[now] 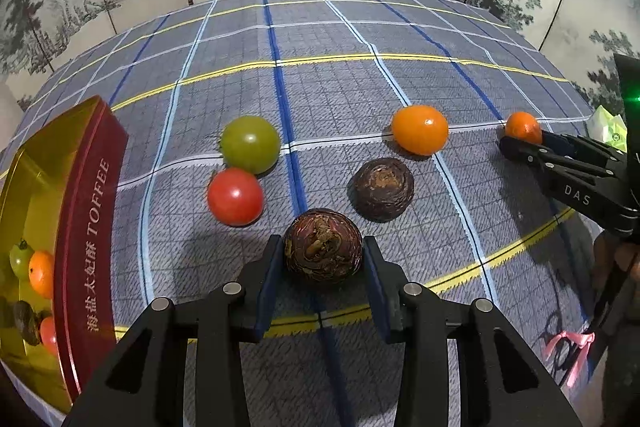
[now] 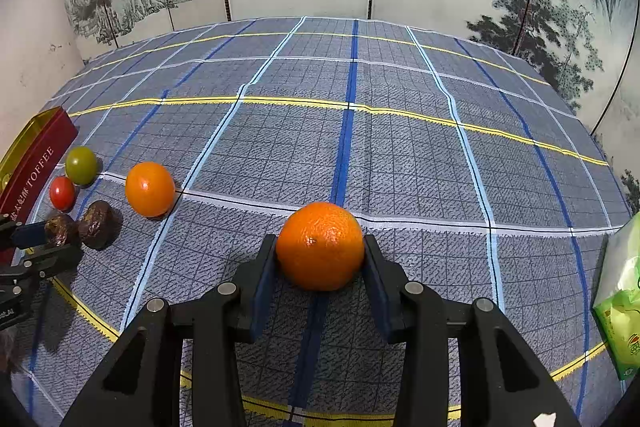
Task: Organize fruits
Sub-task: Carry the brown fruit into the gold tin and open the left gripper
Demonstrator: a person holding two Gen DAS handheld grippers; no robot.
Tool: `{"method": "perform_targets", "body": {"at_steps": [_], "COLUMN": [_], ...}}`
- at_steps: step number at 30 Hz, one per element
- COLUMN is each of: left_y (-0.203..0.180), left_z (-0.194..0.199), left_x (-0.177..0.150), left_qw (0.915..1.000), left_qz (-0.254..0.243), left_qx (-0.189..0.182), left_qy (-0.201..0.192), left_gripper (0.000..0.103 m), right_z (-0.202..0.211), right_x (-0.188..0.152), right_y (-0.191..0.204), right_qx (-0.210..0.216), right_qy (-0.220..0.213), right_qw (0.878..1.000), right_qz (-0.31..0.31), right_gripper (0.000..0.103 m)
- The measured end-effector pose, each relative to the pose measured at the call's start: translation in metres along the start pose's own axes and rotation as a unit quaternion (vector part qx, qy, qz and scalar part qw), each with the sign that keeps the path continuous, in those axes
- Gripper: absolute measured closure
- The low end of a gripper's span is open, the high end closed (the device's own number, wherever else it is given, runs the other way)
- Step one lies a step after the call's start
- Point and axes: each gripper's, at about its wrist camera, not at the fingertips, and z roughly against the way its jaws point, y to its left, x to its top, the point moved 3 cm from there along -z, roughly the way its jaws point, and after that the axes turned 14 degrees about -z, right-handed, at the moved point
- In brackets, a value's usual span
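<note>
My left gripper [image 1: 323, 257] is shut on a dark brown water chestnut [image 1: 323, 246] low over the checked cloth. A second chestnut [image 1: 383, 189], a red tomato [image 1: 235, 197], a green tomato [image 1: 251, 144] and an orange tomato [image 1: 419, 129] lie on the cloth ahead of it. My right gripper [image 2: 320, 255] is shut on a tangerine [image 2: 320, 245] resting on the cloth; it also shows in the left wrist view [image 1: 523, 127]. In the right wrist view the other fruits lie at the left: orange tomato [image 2: 149, 189], green tomato [image 2: 81, 165], red tomato [image 2: 62, 193], chestnut [image 2: 97, 224].
A red and gold toffee tin [image 1: 86, 227] stands at the left edge; its shiny inside mirrors the fruits. A green packet [image 2: 622, 303] lies at the right edge of the cloth. A painted folding screen stands behind the table.
</note>
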Motion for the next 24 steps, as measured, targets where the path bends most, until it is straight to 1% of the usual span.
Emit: {"method": "perform_targets", "body": {"at_steps": [12, 24], "left_y": [0.016, 0.057], "left_z": [0.016, 0.048], "left_x": [-0.006, -0.01], "left_qw": [0.9995, 0.9963], "left_qz": [0.031, 0.082], "left_qx": [0.007, 0.017], "left_qy": [-0.008, -0.022], "left_gripper": [0.063, 0.063], "right_z": [-0.002, -0.002], "right_x": [0.0, 0.0], "right_y": [-0.001, -0.001], "right_qx": [0.0, 0.0], "right_qy": [0.0, 0.0], "right_qw": [1.0, 1.0], "right_qz": [0.0, 0.0], "right_gripper": [0.064, 0.064]}}
